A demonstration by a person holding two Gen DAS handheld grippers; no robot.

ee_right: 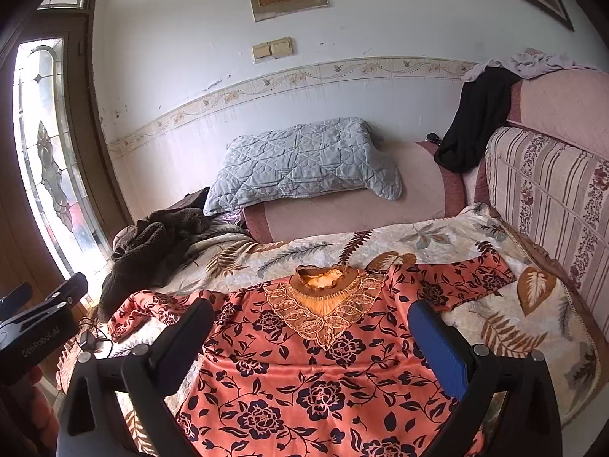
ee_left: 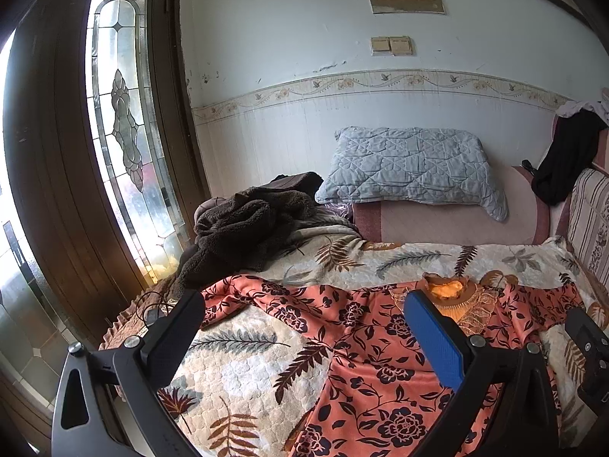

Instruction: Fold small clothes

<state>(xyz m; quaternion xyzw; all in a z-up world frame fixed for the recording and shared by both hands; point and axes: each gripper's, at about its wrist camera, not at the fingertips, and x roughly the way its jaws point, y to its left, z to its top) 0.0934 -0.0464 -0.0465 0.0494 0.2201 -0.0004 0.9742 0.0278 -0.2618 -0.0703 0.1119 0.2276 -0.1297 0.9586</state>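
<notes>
Two grippers, the left gripper [ee_left: 300, 327] and the right gripper [ee_right: 310, 337], are hovering wide open over the orange dress [ee_right: 304, 381], holding nothing. It is looking soft, light and floppy, so pinching a sleeve [ee_right: 468, 276] beside the lace collar [ee_right: 323, 304] is probably best.

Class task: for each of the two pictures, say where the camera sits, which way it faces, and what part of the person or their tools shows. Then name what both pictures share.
Left wrist: sits on the left claw, facing along the bed toward the wall; looks at the dress's left sleeve side, with the right claw's edge at far right.
Right wrist: sits on the right claw, facing the same wall; looks at the dress collar, with the left claw at far left.
Shared: dress, blanket, pillow, brown coat. Both claws open, empty.
</notes>
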